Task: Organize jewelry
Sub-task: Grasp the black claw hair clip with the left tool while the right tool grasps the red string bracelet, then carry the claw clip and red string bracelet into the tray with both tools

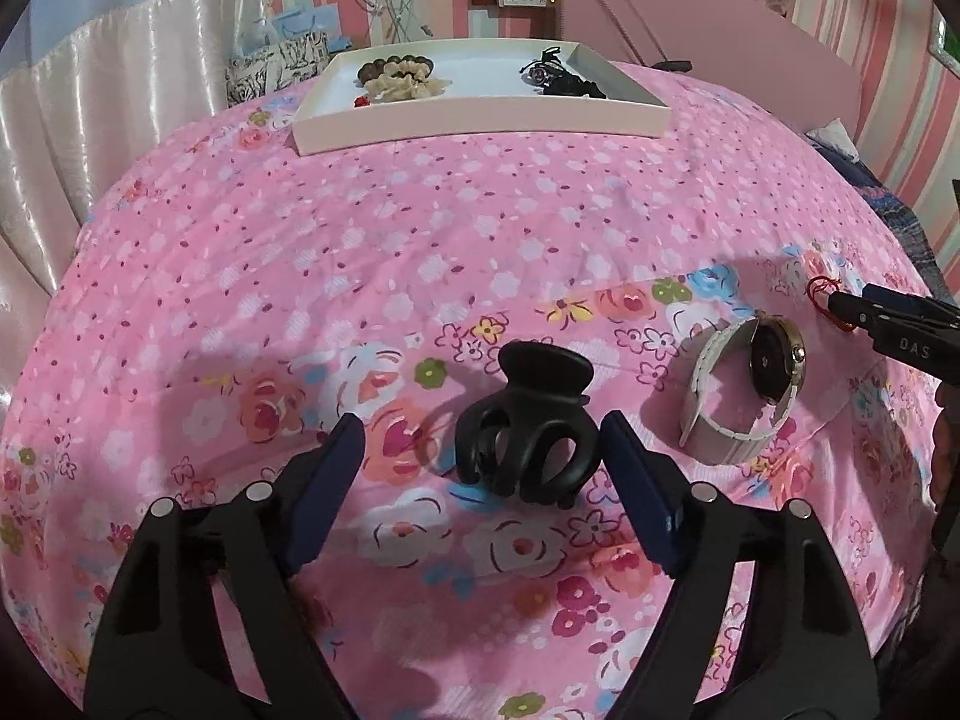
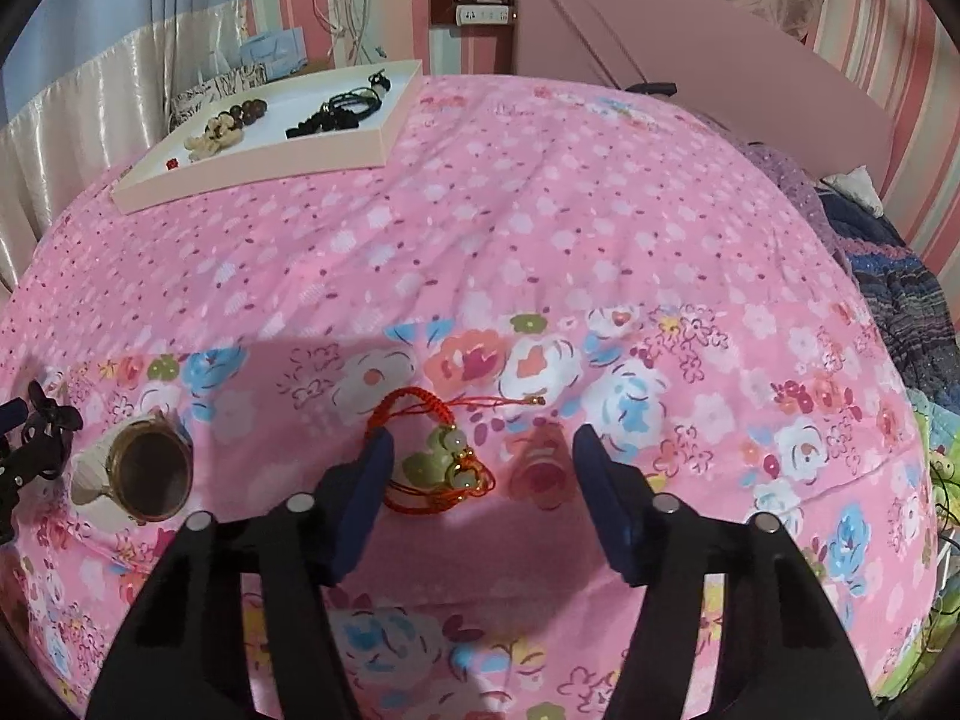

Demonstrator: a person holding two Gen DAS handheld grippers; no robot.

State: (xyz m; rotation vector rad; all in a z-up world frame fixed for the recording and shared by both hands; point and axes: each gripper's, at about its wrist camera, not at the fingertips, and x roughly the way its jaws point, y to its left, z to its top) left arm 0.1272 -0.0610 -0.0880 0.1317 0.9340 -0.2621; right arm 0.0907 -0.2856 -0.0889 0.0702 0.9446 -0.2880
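A black claw hair clip (image 1: 525, 420) lies on the pink floral bedspread between the open fingers of my left gripper (image 1: 483, 432). A watch with a white strap (image 1: 744, 387) stands to its right. My right gripper (image 2: 480, 450) is open around a red cord bracelet with jade beads (image 2: 441, 456); the bracelet lies closer to the left finger. The watch (image 2: 141, 471) and the clip (image 2: 51, 414) show at the left edge of the right wrist view. A white tray (image 1: 480, 123) at the far side holds bead bracelets (image 1: 399, 75) and black hair ties (image 1: 558, 75).
The tray also shows in the right wrist view (image 2: 258, 171). A pink headboard (image 2: 690, 48) stands behind the bed. Dark patterned blankets (image 2: 900, 288) lie along the right side. Curtains (image 1: 90, 120) hang at the left.
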